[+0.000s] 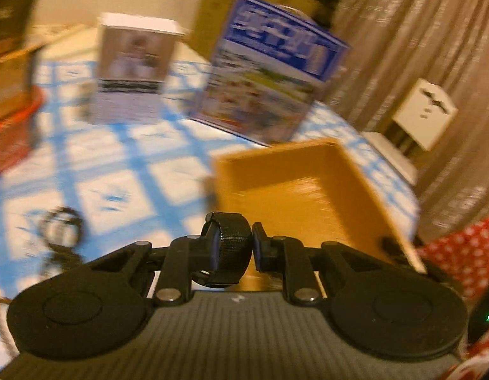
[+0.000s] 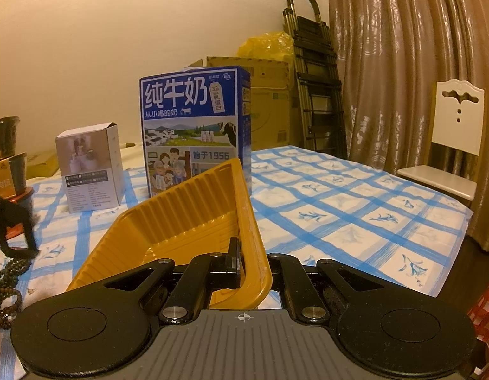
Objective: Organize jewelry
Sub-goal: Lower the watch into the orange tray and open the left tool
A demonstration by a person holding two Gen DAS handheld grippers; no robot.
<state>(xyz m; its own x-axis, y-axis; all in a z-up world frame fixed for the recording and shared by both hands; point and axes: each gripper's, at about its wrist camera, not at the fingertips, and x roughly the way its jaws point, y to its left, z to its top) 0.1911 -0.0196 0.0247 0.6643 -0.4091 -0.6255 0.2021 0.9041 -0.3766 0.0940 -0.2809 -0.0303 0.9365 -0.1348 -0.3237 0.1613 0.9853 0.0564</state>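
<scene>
My left gripper (image 1: 234,248) is shut on a wide black band bracelet (image 1: 232,247) and holds it above the table, just left of the yellow tray (image 1: 311,190). My right gripper (image 2: 255,266) is shut on the near right wall of the same yellow ribbed tray (image 2: 187,212) and holds it tilted, its far end raised. Dark bead strands (image 2: 5,285) lie on the cloth at the far left of the right wrist view. A dark ring-shaped piece (image 1: 62,231) lies on the cloth at the left of the left wrist view, blurred.
A blue milk carton (image 2: 195,126) and a small white box (image 2: 92,167) stand on the blue checked tablecloth (image 2: 355,209) behind the tray. Dark tubs (image 2: 6,158) are stacked at the far left. A white chair (image 2: 453,145) stands past the table's right edge, by a curtain.
</scene>
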